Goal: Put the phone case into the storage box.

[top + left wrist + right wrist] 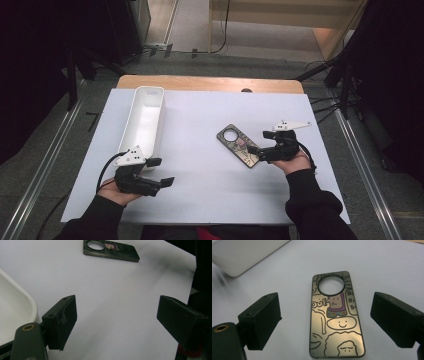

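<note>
On the table (210, 190), phone case (239, 145): flat, printed side up.
Right claw (256, 152): wide open, jaws either side of the case's near end.
Left claw (161, 172): open, empty, well apart from the case, beside a white tray (145, 117).

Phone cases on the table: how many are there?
1. The phone case lies flat on the white table, right of centre, just ahead of the open right claw. The white tray looks empty.

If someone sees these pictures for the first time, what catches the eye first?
Probably the phone case, covered in cartoon faces, lying flat on the white table between the open jaws of the right gripper. Next, the long white tray at the left, with the open left gripper just near its end.
</note>
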`<action>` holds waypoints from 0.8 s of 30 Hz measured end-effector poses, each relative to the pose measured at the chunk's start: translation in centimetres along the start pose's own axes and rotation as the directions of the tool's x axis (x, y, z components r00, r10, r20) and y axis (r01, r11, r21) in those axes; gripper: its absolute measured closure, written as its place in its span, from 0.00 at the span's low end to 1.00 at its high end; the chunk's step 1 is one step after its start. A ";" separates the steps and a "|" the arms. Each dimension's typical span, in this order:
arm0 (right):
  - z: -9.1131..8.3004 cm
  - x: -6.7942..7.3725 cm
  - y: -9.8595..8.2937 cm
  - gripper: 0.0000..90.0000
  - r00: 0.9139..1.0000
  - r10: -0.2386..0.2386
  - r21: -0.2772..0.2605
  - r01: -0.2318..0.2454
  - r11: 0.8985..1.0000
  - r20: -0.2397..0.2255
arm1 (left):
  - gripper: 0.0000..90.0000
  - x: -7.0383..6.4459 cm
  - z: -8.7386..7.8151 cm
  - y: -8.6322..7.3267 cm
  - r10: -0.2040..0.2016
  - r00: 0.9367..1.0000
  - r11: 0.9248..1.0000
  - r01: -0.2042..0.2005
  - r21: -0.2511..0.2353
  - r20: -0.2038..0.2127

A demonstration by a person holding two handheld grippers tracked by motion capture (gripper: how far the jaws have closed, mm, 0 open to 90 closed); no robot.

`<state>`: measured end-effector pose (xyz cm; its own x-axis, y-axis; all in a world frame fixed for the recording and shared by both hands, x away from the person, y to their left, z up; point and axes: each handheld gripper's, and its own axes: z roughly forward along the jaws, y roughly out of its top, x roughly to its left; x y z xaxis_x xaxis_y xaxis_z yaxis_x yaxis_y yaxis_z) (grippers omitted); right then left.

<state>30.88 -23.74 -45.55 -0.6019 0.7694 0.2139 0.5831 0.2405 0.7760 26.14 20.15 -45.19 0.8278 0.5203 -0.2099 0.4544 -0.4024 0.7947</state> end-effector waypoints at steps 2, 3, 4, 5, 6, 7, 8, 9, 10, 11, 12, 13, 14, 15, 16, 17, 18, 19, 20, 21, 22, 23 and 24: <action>0.3 -0.1 0.2 0.10 1.000 0.003 0.001 -0.003 1.000 0.004 | 0.18 0.0 0.0 0.0 0.000 1.000 1.000 0.000 0.000 0.000; 0.5 -0.1 0.2 0.10 1.000 0.007 0.001 -0.007 1.000 0.002 | 0.18 0.0 0.0 0.0 0.000 1.000 1.000 0.000 0.000 0.000; 0.6 -0.2 0.3 0.10 1.000 0.005 0.001 -0.005 1.000 0.004 | 0.18 0.0 0.0 0.0 0.001 1.000 1.000 -0.001 0.000 0.000; 0.8 -0.2 0.4 0.10 1.000 0.005 0.001 -0.005 1.000 0.005 | 0.18 0.0 0.0 0.0 0.000 1.000 1.000 0.000 -0.001 0.000; 1.0 -0.3 0.4 0.10 1.000 0.005 0.001 -0.005 1.000 0.004 | 0.18 0.0 0.0 0.0 0.000 1.000 1.000 0.000 -0.001 0.000; 1.1 -0.3 0.5 0.10 1.000 0.005 0.002 -0.005 1.000 0.006 | 0.18 0.0 0.0 0.0 -0.002 1.000 1.000 0.002 -0.001 0.001; 1.3 -0.3 0.6 0.10 1.000 0.004 0.002 -0.004 1.000 0.006 | 0.18 0.0 0.0 0.0 -0.002 1.000 1.000 0.002 -0.001 0.001; 1.4 -0.3 0.7 0.10 1.000 0.006 0.003 -0.006 1.000 0.007 | 0.18 0.0 0.0 0.0 -0.001 1.000 1.000 0.001 -0.002 0.001; 1.6 -0.3 0.7 0.10 1.000 0.005 0.003 -0.005 1.000 0.006 | 0.18 0.0 0.0 0.0 -0.001 1.000 1.000 0.001 -0.001 0.001; 1.8 -0.3 0.8 0.10 1.000 0.008 0.007 -0.008 1.000 0.003 | 0.18 0.0 0.0 0.0 0.000 1.000 1.000 0.000 -0.001 0.001; 2.0 -0.3 0.9 0.10 1.000 0.009 0.009 -0.009 1.000 0.006 | 0.18 0.0 0.0 0.0 0.001 1.000 1.000 -0.001 -0.001 -0.001; 2.1 -0.3 1.0 0.10 1.000 0.009 0.006 -0.009 1.000 0.009 | 0.18 0.0 -0.1 0.0 0.000 1.000 1.000 0.000 -0.001 -0.002; 2.3 -0.3 1.1 0.10 1.000 0.009 0.008 -0.009 1.000 0.010 | 0.18 0.0 -0.1 0.0 -0.001 1.000 1.000 0.001 0.000 -0.003; 2.4 -0.3 1.2 0.10 1.000 0.011 0.008 -0.011 1.000 0.011 | 0.18 0.0 -0.1 0.0 -0.002 1.000 1.000 0.002 -0.001 -0.003; 2.5 -0.2 1.2 0.10 1.000 0.003 0.005 -0.003 1.000 0.012 | 0.18 0.1 -0.1 0.0 -0.003 1.000 1.000 0.003 -0.002 -0.003; 2.6 -0.2 1.3 0.10 1.000 0.004 0.003 -0.004 1.000 0.016 | 0.18 0.1 -0.1 0.0 -0.003 1.000 1.000 0.003 -0.002 -0.004; 2.7 -0.2 1.4 0.10 1.000 0.003 0.002 -0.003 1.000 0.018 | 0.18 0.1 -0.1 0.0 -0.004 1.000 1.000 0.004 -0.002 -0.003; 2.9 -0.2 1.4 0.10 1.000 0.005 0.003 -0.005 1.000 0.020 | 0.18 0.1 -0.1 0.0 -0.004 1.000 1.000 0.004 -0.003 -0.003; 3.1 -0.3 1.4 0.10 1.000 0.011 0.004 -0.011 1.000 0.023 | 0.18 0.1 -0.1 0.0 -0.003 1.000 1.000 0.003 -0.002 -0.003; 3.2 -0.4 1.4 0.10 1.000 0.011 0.003 -0.011 1.000 0.027 | 0.18 0.1 -0.1 0.0 -0.002 1.000 1.000 0.002 -0.002 -0.003; 3.4 -0.4 1.4 0.10 0.999 0.012 0.003 -0.012 1.000 0.031 | 0.18 0.1 -0.1 0.0 -0.002 1.000 1.000 0.002 -0.001 -0.003; 3.5 -0.5 1.4 0.10 0.999 0.012 0.001 -0.013 1.000 0.034 | 0.18 0.1 -0.1 0.0 -0.002 1.000 1.000 0.002 -0.001 -0.002; 3.6 -0.5 1.4 0.10 0.999 0.013 0.000 -0.013 1.000 0.036 | 0.18 0.1 -0.1 0.0 -0.002 1.000 1.000 0.002 0.000 -0.003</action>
<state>33.96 -21.65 -46.69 -0.5743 0.7934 0.2019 0.5905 0.2306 0.7734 26.15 20.26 -45.17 0.8262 0.5229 -0.2097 0.4557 -0.4015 0.7944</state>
